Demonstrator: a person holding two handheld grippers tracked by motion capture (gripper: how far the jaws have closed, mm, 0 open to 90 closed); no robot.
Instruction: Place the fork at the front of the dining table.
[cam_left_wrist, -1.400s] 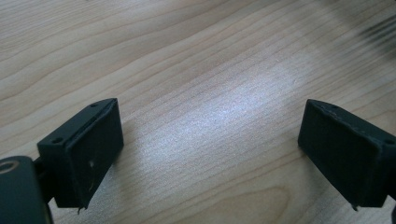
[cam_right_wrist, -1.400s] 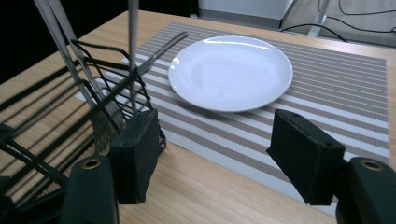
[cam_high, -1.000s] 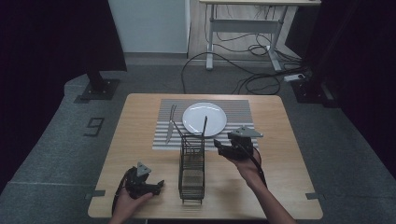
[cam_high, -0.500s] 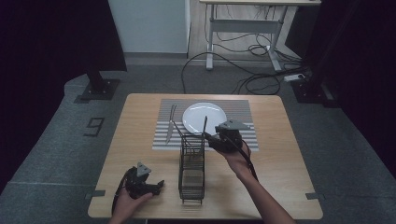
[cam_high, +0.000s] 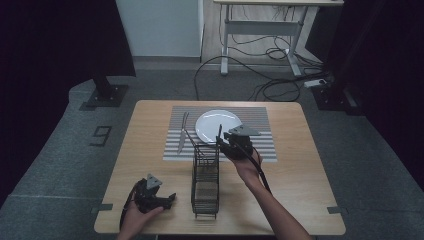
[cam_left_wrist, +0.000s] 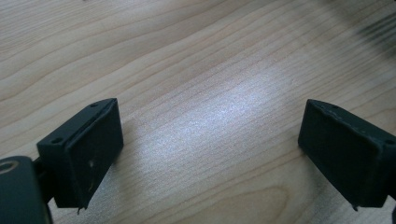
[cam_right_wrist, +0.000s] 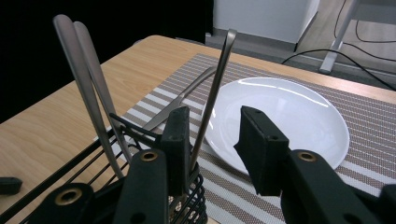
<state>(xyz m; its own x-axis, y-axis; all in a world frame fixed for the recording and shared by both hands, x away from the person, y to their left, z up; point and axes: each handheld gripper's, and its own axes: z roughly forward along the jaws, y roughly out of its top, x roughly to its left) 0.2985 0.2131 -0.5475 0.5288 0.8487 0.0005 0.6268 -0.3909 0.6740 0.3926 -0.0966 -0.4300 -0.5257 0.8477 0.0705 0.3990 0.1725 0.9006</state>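
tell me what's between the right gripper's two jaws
In the right gripper view, a single metal utensil handle stands between the right gripper jaws, close against one, rising from the wire caddy.

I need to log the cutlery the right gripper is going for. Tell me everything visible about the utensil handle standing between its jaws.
The utensil handle is slim, grey polished metal, flaring slightly at its rounded top. It stands nearly upright, leaning a little, with its lower end down in the black wire cutlery basket. It sits between the jaws of the right gripper, which have just been closing; it lies against the left jaw, with a gap to the right one. Its working end is hidden.
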